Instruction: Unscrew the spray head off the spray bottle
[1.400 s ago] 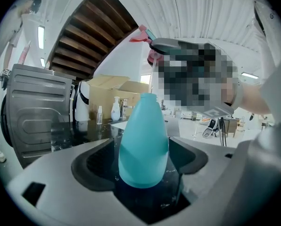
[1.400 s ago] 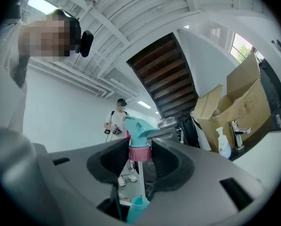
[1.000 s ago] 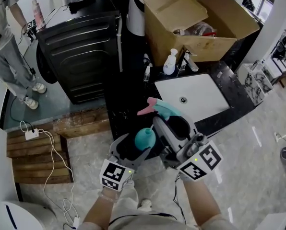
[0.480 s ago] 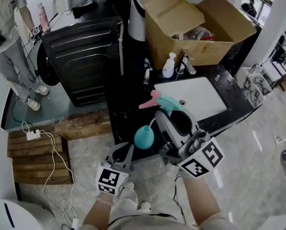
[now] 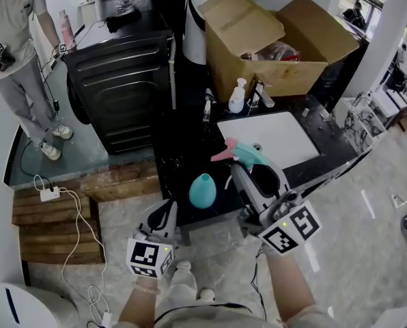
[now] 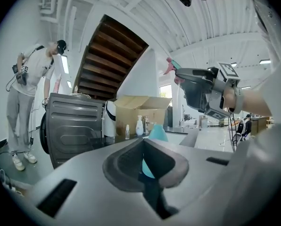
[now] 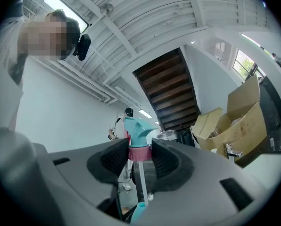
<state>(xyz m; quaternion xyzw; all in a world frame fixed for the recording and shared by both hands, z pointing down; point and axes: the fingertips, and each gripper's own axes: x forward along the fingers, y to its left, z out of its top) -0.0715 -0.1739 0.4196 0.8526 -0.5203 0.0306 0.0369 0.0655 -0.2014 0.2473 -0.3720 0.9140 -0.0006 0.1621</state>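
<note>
Holding the spray head (image 7: 136,128) by its pink collar in my right gripper (image 7: 139,161), near the sink (image 5: 272,135), I judge the unscrewing done. The bottle (image 5: 203,190) stands left of the sink, and my left gripper (image 6: 144,147) is just closed and empty.

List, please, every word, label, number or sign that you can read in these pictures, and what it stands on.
None can be read.
Left marker cube, right marker cube: black-and-white square patterns, no letters.
White pump bottle by the sink: label too small to read.
Cardboard box: no print shows.
</note>
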